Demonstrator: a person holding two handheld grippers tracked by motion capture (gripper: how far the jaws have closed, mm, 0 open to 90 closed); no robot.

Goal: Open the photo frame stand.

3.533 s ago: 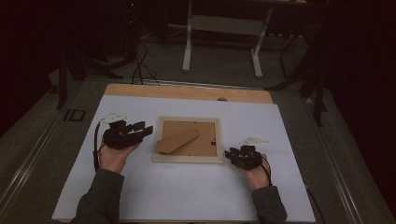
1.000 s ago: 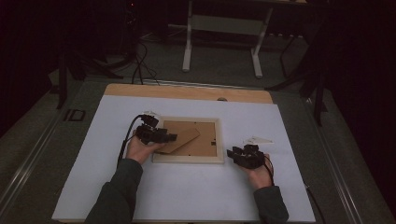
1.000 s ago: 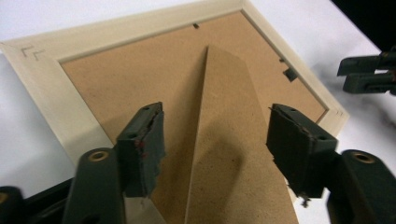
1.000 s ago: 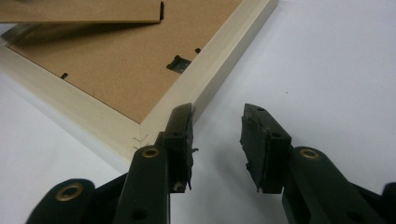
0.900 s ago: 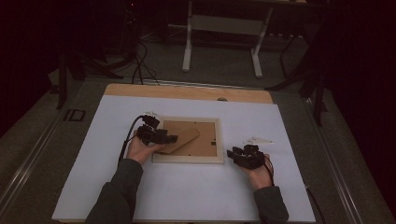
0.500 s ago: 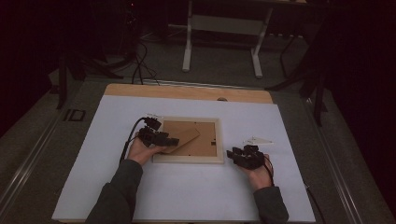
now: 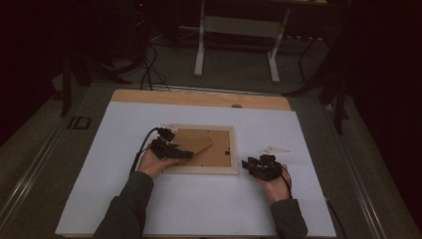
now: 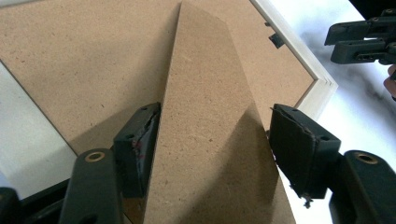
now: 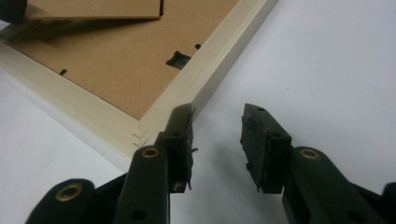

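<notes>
the picture frame lies face down mid-table, its fibreboard stand sticking up from the backing. my left gripper reaches in over the frame's left edge, jaws spread to either side of the stand; one pad is against its edge, the other just clear. my right gripper rests on the white table cover beside the frame's near right corner, jaws parted, holding nothing.

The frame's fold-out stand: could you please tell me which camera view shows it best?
The left gripper view: the stand runs up its middle, edges sharp, between the left gripper's open jaws. The high view shows it small on the frame's back. The right gripper view catches a strip of it at the top left edge.
</notes>
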